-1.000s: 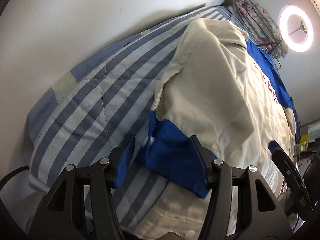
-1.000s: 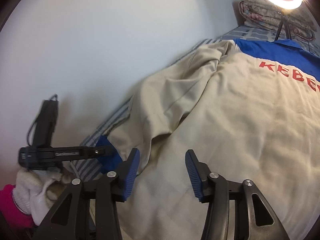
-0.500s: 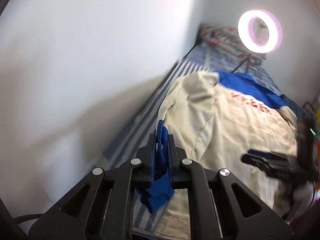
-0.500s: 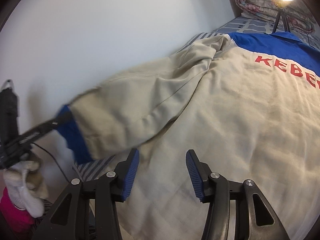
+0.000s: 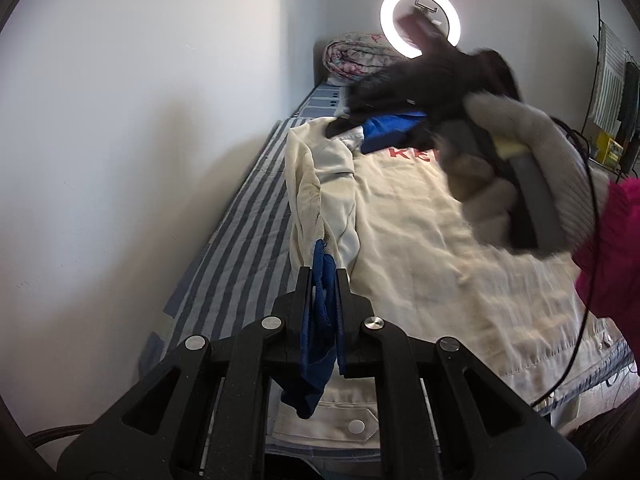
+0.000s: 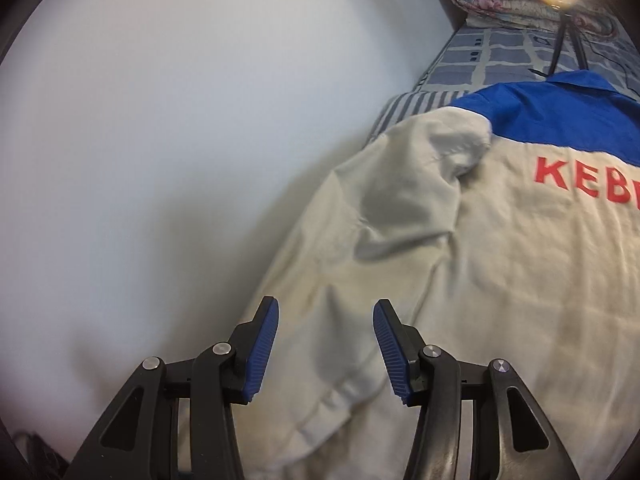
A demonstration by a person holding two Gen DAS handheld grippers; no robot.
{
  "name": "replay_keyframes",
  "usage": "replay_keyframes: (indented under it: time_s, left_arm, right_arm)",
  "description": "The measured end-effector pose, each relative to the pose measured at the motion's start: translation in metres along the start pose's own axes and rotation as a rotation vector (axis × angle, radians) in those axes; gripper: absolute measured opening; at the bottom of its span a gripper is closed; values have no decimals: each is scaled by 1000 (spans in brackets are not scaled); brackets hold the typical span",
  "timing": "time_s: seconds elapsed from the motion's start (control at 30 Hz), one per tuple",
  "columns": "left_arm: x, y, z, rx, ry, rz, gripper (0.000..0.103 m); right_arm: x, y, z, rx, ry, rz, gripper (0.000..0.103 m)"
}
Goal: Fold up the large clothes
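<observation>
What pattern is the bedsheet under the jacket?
Blue and white stripes on the bedsheet, clearest in the left wrist view.

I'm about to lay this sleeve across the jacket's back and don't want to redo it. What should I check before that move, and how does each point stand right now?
1. Left gripper shut on the blue cuff: ok, cuff pinched between the pads.
2. Sleeve hangs free from the shoulder to the grip: ok, though twisted along its length.
3. Right gripper free to help: ok, jaws apart, nothing between them.
4. Jacket back spread flat on the striped bed: not ok, creases near the shoulder.
5. Landing area free: not ok, the gloved right hand is above it.
6. Far sleeve's position: cannot tell, out of view.
</observation>
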State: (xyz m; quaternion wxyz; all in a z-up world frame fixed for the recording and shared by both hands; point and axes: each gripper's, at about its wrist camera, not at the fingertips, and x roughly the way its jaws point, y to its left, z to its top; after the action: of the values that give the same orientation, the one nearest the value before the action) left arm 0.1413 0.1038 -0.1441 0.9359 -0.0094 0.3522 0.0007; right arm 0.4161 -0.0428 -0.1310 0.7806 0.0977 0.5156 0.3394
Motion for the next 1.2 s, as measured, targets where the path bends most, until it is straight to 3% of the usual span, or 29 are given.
replay_keyframes:
  time_s: [0.2,0.37,0.43,0.83,1.03,1.1,1.2]
  left_arm:
    - [-9,-6,-8,26,-13,-32,8]
    - [-14,-16,-13,59,-9,-59,8]
    - [-13,-20,-14,68,-4,-69,8]
    - [-30,-59,-36,169,43,-214,8]
    - [-38,-79,-46,143,83,-325,17]
    - [-44,-76,-47,112,80,-348,30]
    - [-45,-64,-47,39,89,-362,37]
  right_arm:
    - [40,31,17,-33,63,-92,53]
    - [49,32,11,-26,94,-98,5]
    - [40,30,8,-30,81,-93,2]
    - [-50,-45,-55,116,-16,-119,0]
    - [-54,-93,-103,209,29,-156,0]
    - [-46,-99,-116,211,70,-177,1]
    - [-35,-100,-124,167,105,-233,1]
